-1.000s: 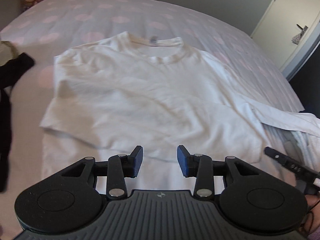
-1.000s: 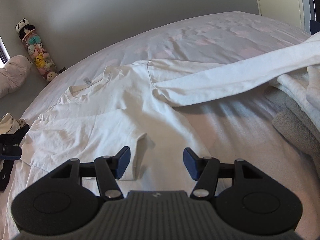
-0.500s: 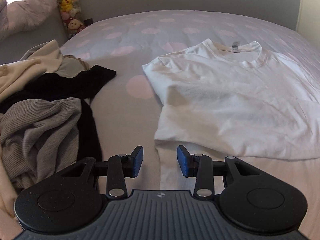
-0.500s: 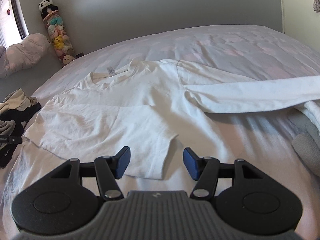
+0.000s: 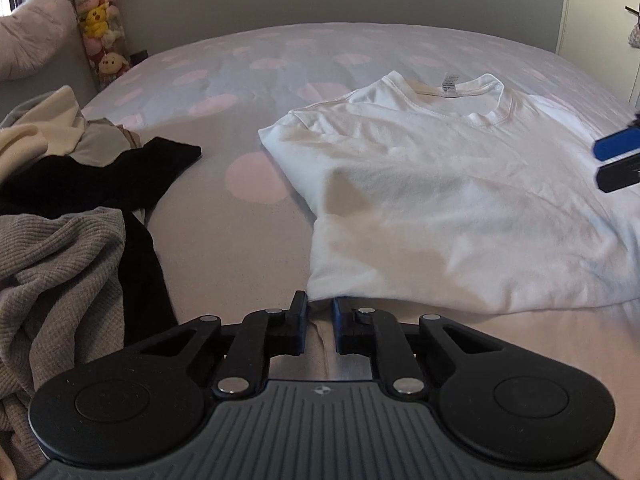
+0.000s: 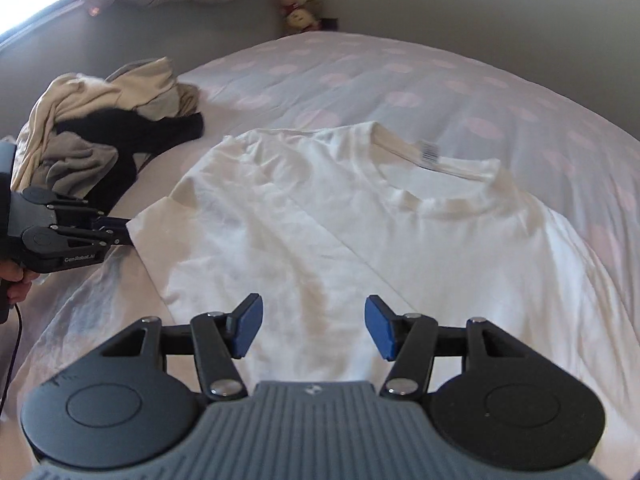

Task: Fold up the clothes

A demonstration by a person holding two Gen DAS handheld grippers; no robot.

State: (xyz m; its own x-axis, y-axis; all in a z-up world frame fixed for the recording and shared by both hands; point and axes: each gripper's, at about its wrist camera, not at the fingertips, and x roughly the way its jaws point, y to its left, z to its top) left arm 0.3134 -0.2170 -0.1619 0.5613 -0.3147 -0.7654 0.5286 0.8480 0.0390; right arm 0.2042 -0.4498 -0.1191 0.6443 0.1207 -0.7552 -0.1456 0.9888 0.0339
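White T-shirt [image 6: 360,232] lying flat on the spotted bed [image 5: 224,240], neck label facing up. Left tongs [image 5: 319,312] nearly pressed together, pinching the shirt's near folded corner; right tongs [image 6: 312,326] spread wide above the shirt's lower body. "GenRobot.AI" is printed on the left tool. Soft cotton, lightly creased; ribbed grey knit in the clothes pile [image 5: 60,264] alongside

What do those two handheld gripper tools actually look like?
Each gripper, left and right, has black linkage arms with silver pivot pins, blue pads, round black discs and a ribbed grey body. The left one's side reads "GenRobot.AI", with a dark cable below it.
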